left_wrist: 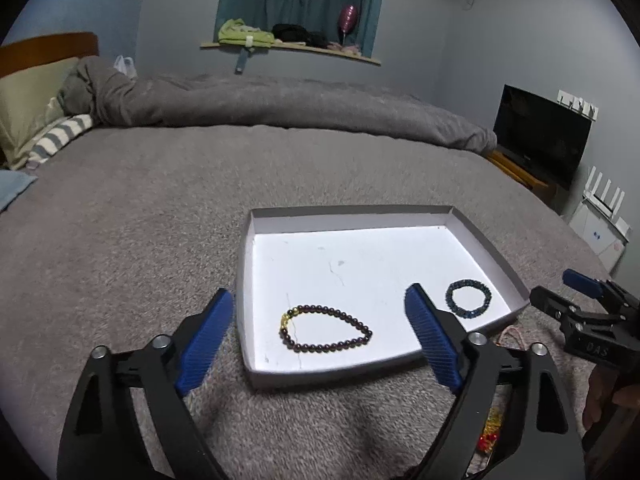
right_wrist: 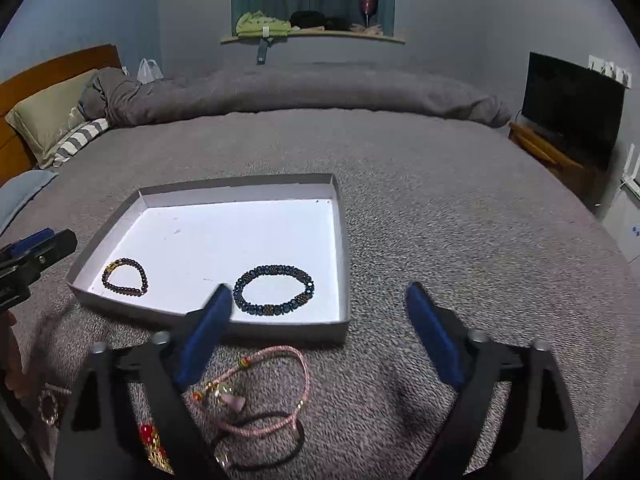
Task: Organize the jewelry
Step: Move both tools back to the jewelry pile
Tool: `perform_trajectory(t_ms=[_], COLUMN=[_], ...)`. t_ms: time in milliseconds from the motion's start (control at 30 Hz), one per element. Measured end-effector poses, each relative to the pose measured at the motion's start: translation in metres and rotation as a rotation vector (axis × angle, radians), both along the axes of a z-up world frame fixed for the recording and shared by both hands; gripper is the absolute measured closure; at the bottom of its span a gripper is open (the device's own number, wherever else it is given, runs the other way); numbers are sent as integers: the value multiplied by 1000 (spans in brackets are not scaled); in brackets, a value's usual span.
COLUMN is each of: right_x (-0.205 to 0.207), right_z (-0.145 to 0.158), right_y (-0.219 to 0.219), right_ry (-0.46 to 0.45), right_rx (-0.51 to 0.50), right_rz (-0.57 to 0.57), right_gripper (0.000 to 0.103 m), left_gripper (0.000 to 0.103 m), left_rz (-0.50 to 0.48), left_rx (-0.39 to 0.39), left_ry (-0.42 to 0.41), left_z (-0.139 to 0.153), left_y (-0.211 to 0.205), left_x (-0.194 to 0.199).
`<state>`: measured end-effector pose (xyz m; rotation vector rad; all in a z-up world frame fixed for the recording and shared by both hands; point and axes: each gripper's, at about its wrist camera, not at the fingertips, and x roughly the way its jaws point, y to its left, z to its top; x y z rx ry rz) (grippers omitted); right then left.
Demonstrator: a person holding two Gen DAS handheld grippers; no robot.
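Observation:
A shallow white box lid [left_wrist: 484, 244] [right_wrist: 342, 248] lies on the grey bed. Inside it rest a dark red bead bracelet with gold charm [left_wrist: 326, 330] [right_wrist: 125, 276] and a blue bead bracelet [left_wrist: 469, 298] [right_wrist: 274, 290]. My left gripper [left_wrist: 320, 316] is open, its blue fingers straddling the lid's near left corner, with the red bracelet lying free below. My right gripper [right_wrist: 320, 312] is open above the lid's near right corner, nothing between its pads. A pink cord necklace [right_wrist: 264, 396], a red and gold piece [right_wrist: 152, 444] and a pearl-rimmed piece [right_wrist: 50, 404] lie on the blanket before the lid.
The grey blanket [right_wrist: 440, 220] spreads wide around the lid. Pillows [right_wrist: 52, 120] and a wooden headboard sit at the far left, a dark TV [right_wrist: 572, 104] on a stand at the right. The right gripper [left_wrist: 588, 312] shows at the left wrist view's right edge.

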<state>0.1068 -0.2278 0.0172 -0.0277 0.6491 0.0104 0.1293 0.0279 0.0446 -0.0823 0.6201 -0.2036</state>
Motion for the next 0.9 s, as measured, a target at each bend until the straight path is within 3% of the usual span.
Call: perform_trajectory(t_ms=[200, 300, 567, 900], right_x=[-27, -38, -67, -84], right_z=[3, 1, -14, -32], right_y=[-9, -16, -33, -31], right_ry=[-29, -30, -29, -7], right_rx=[7, 24, 70, 22], right_rz=[11, 13, 11, 24], right_gripper=[6, 6, 6, 6], left_gripper=[8, 8, 7, 7], left_rz=[11, 1, -9, -16], left_rx=[54, 40, 98, 125], left_ry=[-32, -17, 8, 76], left_z=[5, 1, -18, -46], left_y=[-3, 1, 8, 26], left_x=[-28, -42, -81, -114])
